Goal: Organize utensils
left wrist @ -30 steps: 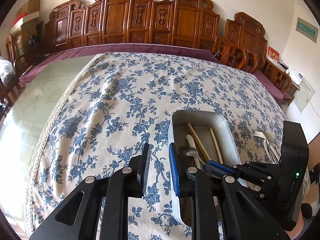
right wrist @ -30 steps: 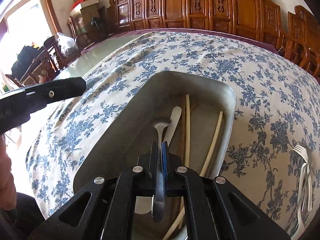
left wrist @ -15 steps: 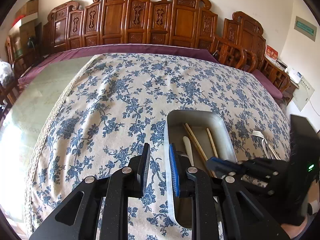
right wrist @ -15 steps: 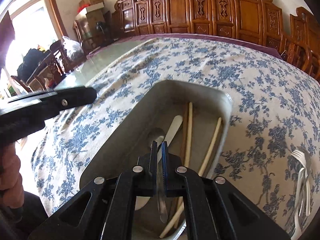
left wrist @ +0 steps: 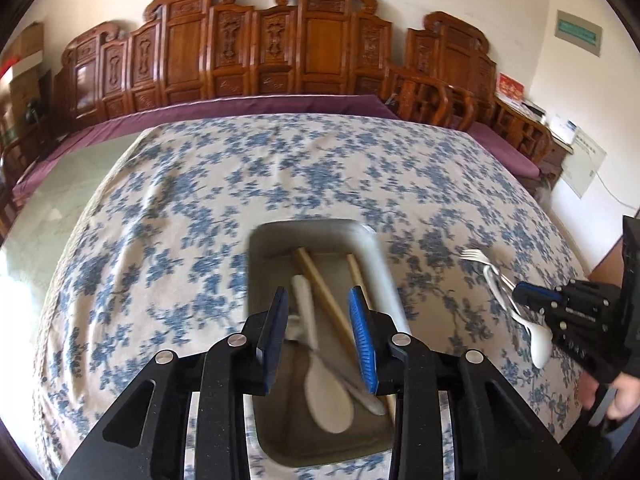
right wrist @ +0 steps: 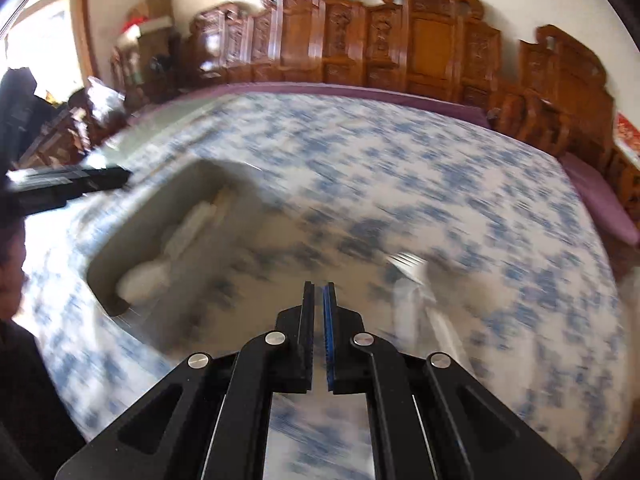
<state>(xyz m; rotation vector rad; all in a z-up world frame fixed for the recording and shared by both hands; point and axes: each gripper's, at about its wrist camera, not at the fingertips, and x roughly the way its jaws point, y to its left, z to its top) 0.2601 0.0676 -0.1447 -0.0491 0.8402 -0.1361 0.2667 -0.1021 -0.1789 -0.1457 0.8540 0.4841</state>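
A grey rectangular tray [left wrist: 372, 248] sits on the blue-flowered tablecloth and holds a white spoon [left wrist: 326, 392], a metal spoon [left wrist: 352, 384] and wooden chopsticks [left wrist: 324, 292]. My left gripper [left wrist: 320, 300] is open and empty, its jaws hovering over the tray. White forks and a spoon [left wrist: 500, 284] lie on the cloth to the right of the tray. My right gripper [right wrist: 319, 292] is empty, its jaws nearly shut, above the cloth between the tray [right wrist: 120, 304] and the blurred white utensils [right wrist: 416, 292]; it also shows in the left wrist view [left wrist: 536, 294].
Carved wooden chairs [left wrist: 256, 48] line the far side of the table. A bare glass part of the table [left wrist: 52, 192] lies to the left of the cloth. The right wrist view is heavily motion-blurred.
My right gripper has let the metal spoon go into the tray and swung right towards the white utensils. My left gripper has moved right over the tray and opened wider.
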